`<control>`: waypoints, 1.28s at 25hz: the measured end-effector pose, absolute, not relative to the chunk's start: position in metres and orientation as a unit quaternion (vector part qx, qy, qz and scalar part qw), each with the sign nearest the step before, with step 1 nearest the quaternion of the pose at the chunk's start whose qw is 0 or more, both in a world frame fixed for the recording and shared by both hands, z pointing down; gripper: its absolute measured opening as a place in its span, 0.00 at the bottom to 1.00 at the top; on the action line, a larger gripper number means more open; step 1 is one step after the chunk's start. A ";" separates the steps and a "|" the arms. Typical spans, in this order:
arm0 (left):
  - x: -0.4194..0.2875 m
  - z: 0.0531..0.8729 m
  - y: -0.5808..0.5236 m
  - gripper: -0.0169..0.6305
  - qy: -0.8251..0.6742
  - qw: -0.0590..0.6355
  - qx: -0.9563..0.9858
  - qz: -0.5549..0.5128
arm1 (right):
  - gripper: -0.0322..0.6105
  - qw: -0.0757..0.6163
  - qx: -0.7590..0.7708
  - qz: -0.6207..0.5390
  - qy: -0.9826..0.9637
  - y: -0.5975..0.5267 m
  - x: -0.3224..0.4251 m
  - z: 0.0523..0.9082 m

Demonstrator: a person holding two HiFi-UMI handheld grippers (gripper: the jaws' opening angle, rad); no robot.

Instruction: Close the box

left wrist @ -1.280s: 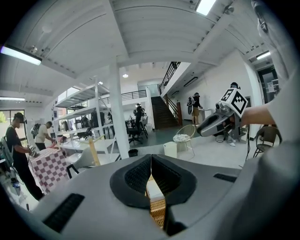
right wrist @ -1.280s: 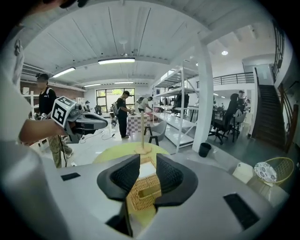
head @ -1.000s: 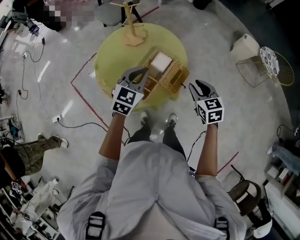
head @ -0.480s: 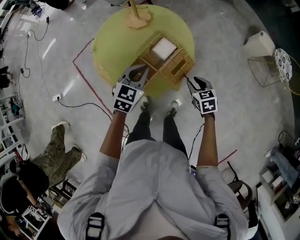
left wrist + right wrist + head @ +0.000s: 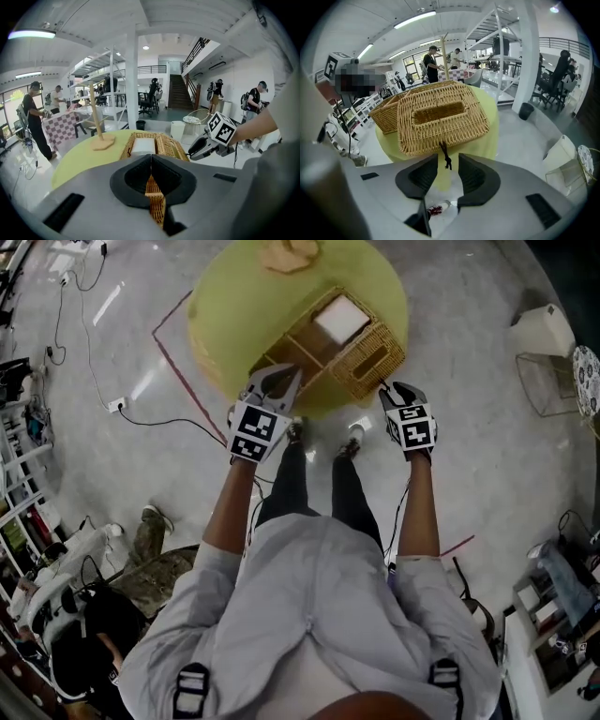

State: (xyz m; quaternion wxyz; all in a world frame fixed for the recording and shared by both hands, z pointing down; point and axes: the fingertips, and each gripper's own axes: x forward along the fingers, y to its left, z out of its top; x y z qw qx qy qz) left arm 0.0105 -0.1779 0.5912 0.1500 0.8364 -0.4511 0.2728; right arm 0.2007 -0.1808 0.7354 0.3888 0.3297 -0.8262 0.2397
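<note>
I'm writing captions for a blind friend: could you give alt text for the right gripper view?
A wicker lid stands open, tilted toward the camera, above a yellow-green table. Its dark cord dangles in the gap between the jaws of the right gripper, which have just been opening and do not grip it. The wicker box lies behind, at left.

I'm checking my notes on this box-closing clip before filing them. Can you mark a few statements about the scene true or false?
The lid of the wicker box stands open. True.
The table is red. False: it is yellow-green.
The left claw is wide open. False: its jaws are together.
A white block lies inside the box. True.
The right claw grips the lid. False: its jaws stand apart, having just opened further; only the lid's dark cord hangs at the gap, unpinched.
</note>
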 end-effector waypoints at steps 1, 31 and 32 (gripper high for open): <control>0.011 0.593 -0.178 0.07 -0.451 0.153 0.836 0.274 | 0.29 0.393 0.328 0.240 -0.825 -0.182 0.201 0.739; -0.038 0.541 -0.248 0.07 -0.427 0.140 0.868 0.212 | 0.12 0.358 0.370 0.230 -0.826 -0.187 0.177 0.616; -0.040 0.540 -0.250 0.07 -0.426 0.140 0.869 0.210 | 0.13 0.355 0.376 0.228 -0.825 -0.188 0.176 0.610</control>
